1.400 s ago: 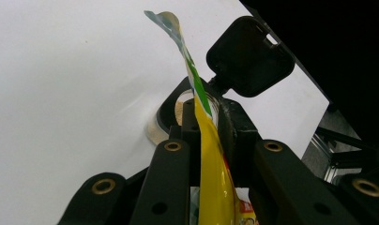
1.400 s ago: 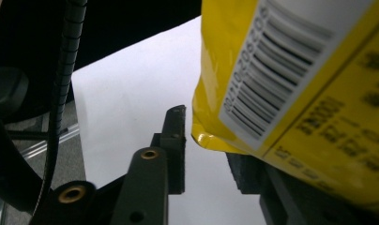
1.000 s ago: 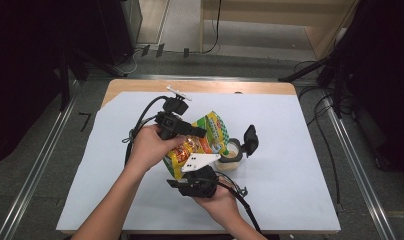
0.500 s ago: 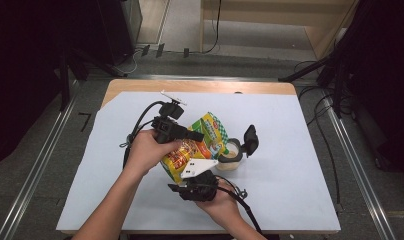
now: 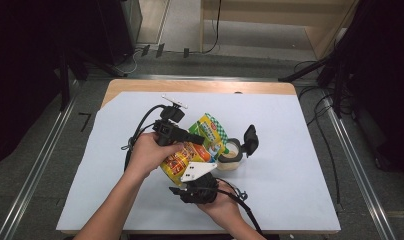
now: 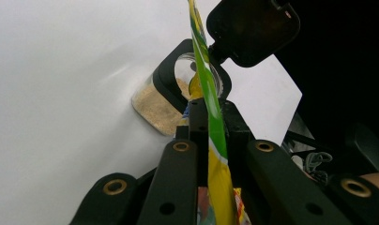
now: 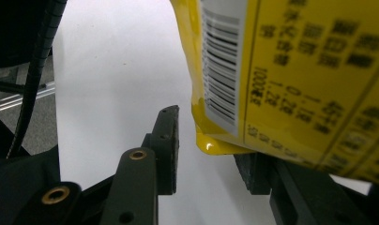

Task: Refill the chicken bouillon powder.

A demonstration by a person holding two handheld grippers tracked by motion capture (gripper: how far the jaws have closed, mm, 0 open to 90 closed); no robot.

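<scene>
Pouch tipped over the jar, mid-desk!
Your left claw (image 6: 211,117) is clamped on the snack pouch (image 5: 190,150) above the open jar (image 5: 230,152); your right claw (image 7: 211,154) has just been opening, pouch corner between its jaws, left pad clear.

- A grey floor (image 5: 40,150) surrounds the white-covered wooden counter (image 5: 200,86)
- Black cables (image 5: 317,95) trail at right
- Light wooden furniture (image 5: 270,15) stands behind

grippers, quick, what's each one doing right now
Left gripper: shut on the yellow and green plastic snack pouch.
Right gripper: open, jaws just widening, pouch corner between them, not pressed.
</scene>
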